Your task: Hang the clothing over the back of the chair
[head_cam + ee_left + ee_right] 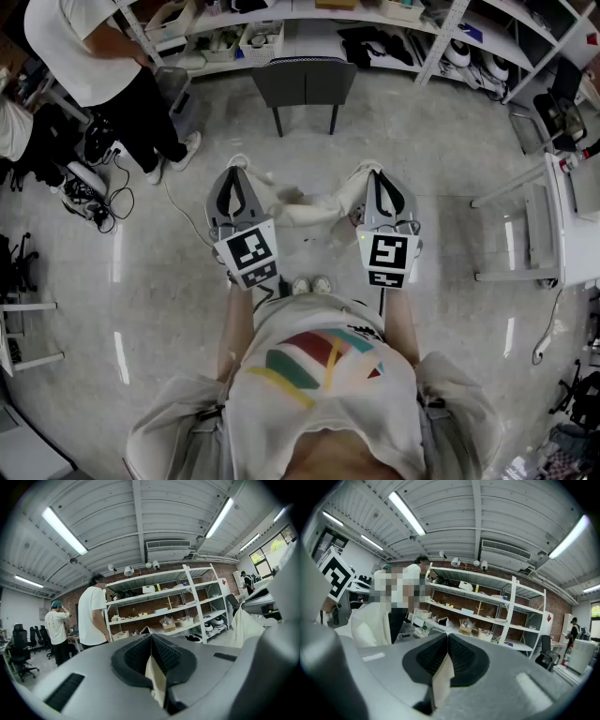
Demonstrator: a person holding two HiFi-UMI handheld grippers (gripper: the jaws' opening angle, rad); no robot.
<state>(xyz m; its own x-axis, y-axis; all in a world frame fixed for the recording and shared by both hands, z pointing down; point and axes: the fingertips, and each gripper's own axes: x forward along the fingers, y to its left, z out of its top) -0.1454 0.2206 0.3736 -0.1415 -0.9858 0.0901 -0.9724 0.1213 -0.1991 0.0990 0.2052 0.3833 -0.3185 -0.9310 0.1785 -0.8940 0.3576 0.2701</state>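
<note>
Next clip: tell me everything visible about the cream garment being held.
The cream garment looks like soft, thin cloth, crumpled and sagging in a band between the two grippers. The left gripper pinches one end and the right gripper the other, both shut on folds of fabric. It is held in the air, short of the dark chair and not touching it. What kind of garment it is cannot be told.

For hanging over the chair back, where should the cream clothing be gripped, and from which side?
By two spread points, as now: left hand-held gripper and right hand-held gripper each pinch the clothing, which sags between them. Approach from the near side; the chair stands straight ahead, so the span could likely pass over its back.
</note>
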